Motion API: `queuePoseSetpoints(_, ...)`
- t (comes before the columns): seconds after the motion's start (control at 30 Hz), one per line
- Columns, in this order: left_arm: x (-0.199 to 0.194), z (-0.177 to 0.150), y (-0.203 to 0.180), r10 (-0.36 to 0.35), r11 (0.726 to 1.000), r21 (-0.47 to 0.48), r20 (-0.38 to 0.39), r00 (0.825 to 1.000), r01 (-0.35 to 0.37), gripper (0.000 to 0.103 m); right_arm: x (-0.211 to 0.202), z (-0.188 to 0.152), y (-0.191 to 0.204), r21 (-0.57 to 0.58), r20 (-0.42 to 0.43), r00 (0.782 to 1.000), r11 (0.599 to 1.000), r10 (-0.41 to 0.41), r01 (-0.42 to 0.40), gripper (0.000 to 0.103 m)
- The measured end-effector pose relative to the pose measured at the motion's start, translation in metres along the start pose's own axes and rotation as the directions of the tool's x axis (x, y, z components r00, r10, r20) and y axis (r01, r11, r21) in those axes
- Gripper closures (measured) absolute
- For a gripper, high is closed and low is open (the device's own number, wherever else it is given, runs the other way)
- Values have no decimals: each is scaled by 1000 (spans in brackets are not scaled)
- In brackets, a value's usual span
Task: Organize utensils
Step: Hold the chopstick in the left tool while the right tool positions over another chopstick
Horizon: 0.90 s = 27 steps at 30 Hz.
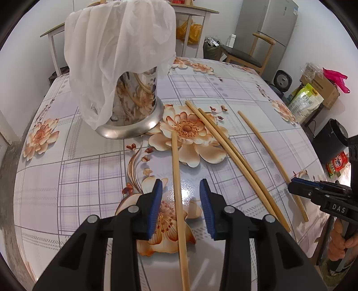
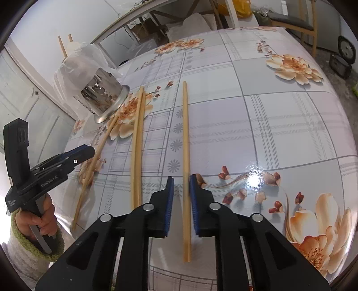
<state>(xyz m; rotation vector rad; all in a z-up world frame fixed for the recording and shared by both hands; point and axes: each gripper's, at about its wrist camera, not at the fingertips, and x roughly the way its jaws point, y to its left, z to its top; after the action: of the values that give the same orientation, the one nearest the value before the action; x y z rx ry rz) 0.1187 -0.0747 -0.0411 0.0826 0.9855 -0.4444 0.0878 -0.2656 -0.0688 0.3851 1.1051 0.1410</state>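
Note:
Several wooden chopsticks lie on the flowered tablecloth [image 1: 89, 179]. My left gripper [image 1: 181, 185] is open and straddles one chopstick [image 1: 176, 170] without touching it. A pair of chopsticks [image 1: 235, 156] lies to its right, and a single chopstick [image 1: 268, 156] further right. My right gripper [image 2: 181, 181] is open, its pads close on either side of that single chopstick [image 2: 185, 134]. The steel utensil holder [image 1: 134, 100], draped with a white plastic bag [image 1: 118, 44], stands at the back left and holds chopsticks [image 2: 63, 44].
A chair [image 1: 250, 53] and a fridge [image 1: 268, 22] stand behind the table. Boxes and bags [image 1: 313, 94] sit on the floor at the right. A side table [image 1: 192, 13] is at the back.

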Motion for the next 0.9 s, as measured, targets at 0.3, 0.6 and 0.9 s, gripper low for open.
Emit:
queuePoseSetpoints(0.3,-5,-4,0,-19,1000,22,-4,1000,19,66,1,0,4,-5,-3,1000,1000,10,-10,79)
queuePoseSetpoints(0.6,-6,-10,0,-30,998,48,-23,999,31,66,1,0,3,-6,-2,1000,1000,12,-13,79)
queuePoseSetpoints(0.9,-6,-15,-3,-38,996,85,-29,999,40,66,1,0,3,-7,-3,1000,1000,11,-11,79)
